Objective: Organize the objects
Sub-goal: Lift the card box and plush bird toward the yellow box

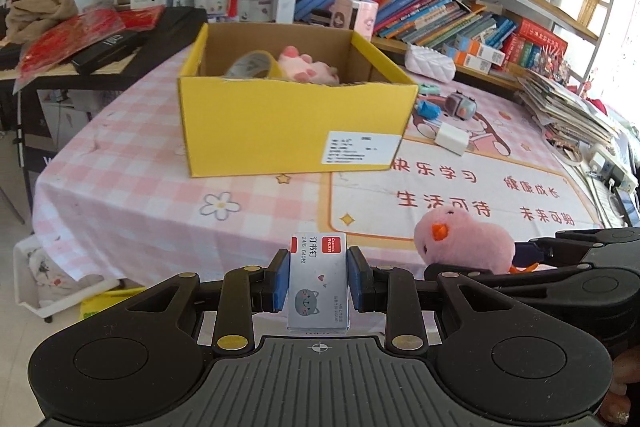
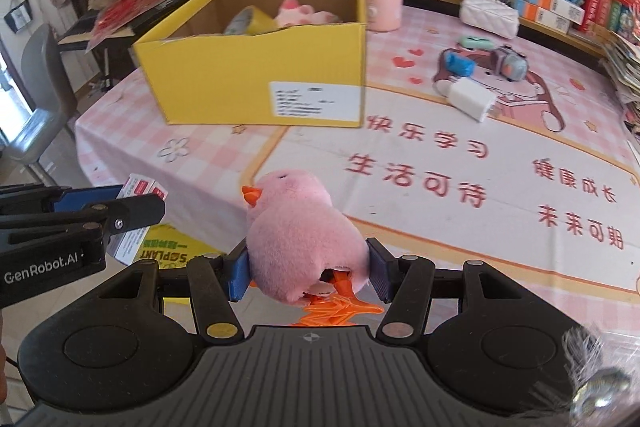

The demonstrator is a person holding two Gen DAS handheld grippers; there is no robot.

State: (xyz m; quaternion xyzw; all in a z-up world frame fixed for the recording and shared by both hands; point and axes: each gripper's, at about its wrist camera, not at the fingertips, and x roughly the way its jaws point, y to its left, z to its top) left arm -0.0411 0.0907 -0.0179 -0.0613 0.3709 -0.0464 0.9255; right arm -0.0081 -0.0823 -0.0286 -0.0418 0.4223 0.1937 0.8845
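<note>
Carrying step: the left gripper (image 1: 318, 281) clamps a staple box (image 1: 318, 287), the right gripper (image 2: 306, 269) a pink plush chick (image 2: 302, 237), both low in frame. Next, judged: carry them to the yellow box (image 1: 288, 123), frame centre on the counter (image 1: 132, 195), and release inside.

Staple box (image 1: 319, 283) and pink chick plush (image 2: 304, 239) clamped; yellow box (image 1: 294, 123) open.
</note>
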